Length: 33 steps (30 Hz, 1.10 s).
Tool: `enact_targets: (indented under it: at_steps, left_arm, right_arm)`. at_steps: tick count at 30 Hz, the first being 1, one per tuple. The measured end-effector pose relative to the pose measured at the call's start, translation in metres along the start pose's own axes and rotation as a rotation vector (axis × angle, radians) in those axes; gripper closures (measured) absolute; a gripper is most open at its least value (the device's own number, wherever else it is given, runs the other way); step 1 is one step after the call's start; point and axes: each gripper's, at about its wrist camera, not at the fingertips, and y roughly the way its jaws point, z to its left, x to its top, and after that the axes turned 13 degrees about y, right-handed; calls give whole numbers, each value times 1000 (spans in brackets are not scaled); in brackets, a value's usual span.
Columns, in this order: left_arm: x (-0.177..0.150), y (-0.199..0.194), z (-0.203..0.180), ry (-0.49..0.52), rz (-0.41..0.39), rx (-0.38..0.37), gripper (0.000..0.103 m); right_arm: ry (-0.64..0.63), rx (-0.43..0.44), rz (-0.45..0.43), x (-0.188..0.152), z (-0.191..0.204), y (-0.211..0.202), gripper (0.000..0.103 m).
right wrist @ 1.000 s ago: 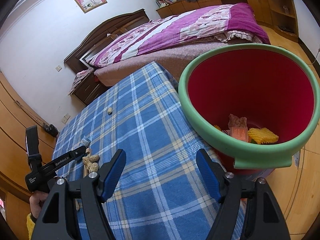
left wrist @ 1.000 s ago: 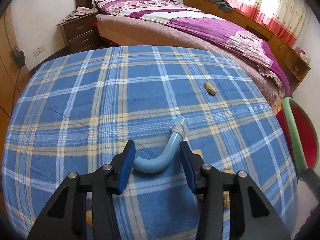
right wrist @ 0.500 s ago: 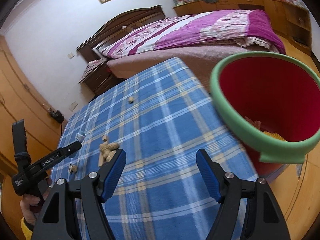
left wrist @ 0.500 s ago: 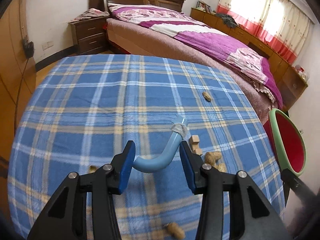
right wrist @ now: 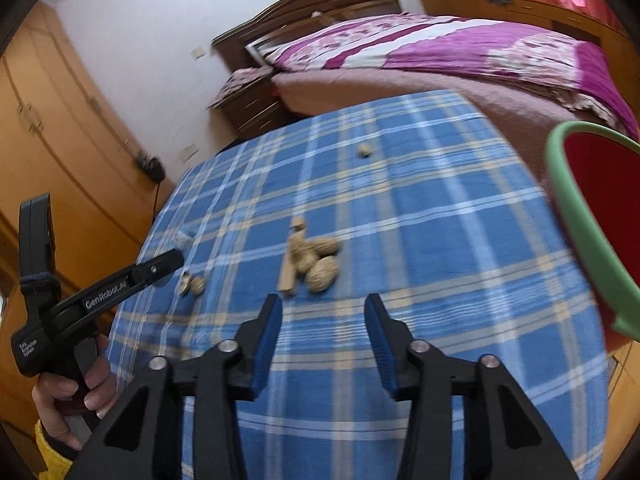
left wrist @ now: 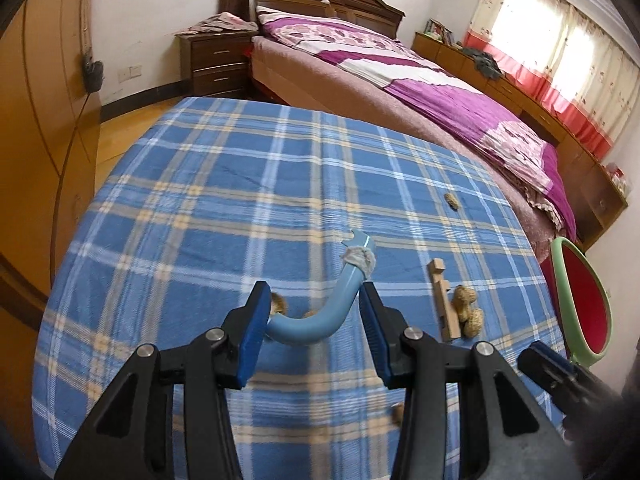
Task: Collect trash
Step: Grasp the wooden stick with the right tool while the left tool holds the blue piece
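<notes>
Right wrist | left gripper (right wrist: 176, 258) reads "GenRobot.AI" (clamps blue tube (left wrist: 320, 316)) | right gripper (right wrist: 323, 334) closing, empty

Your red bin (right wrist: 600, 216) with its green rim runs off the right edge in both wrist views, its contents out of sight. The blue tube's (left wrist: 320, 320) lower end disappears behind your left gripper's (left wrist: 316, 340) pad. Motion blur softens the peanuts (right wrist: 318, 268) and wooden piece (right wrist: 292, 264) in the right wrist view.
</notes>
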Motion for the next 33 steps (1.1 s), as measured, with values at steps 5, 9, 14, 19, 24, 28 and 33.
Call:
enact_targets:
  at_steps: [5, 9, 14, 19, 24, 28, 33]
  left_arm:
    - [-6, -3, 14, -30, -4, 0, 57]
    - [-10, -6, 23, -53, -9, 3, 57]
    - [-12, -5, 31, -75, -13, 3, 57]
    - [-13, -3, 36, -90, -12, -1, 57]
    - [-14, -2, 38, -98, -12, -4, 57]
    - [-14, -2, 38, -99, -12, -5, 57]
    - [-15, -4, 35, -94, -12, -8, 57]
  right_arm:
    - [-46, 13, 56, -9, 20, 21, 66]
    - [-70, -3, 62, -12, 31, 36, 67]
    - [-73, -42, 62, -6, 32, 52, 67]
    - [-89, -66, 42, -1, 34, 58, 70]
    - [-129, -92, 14, 2, 41, 67, 77]
    - [-143, -110, 0, 4, 42, 71, 89]
    - [-128, -88, 8, 2, 37, 66, 90]
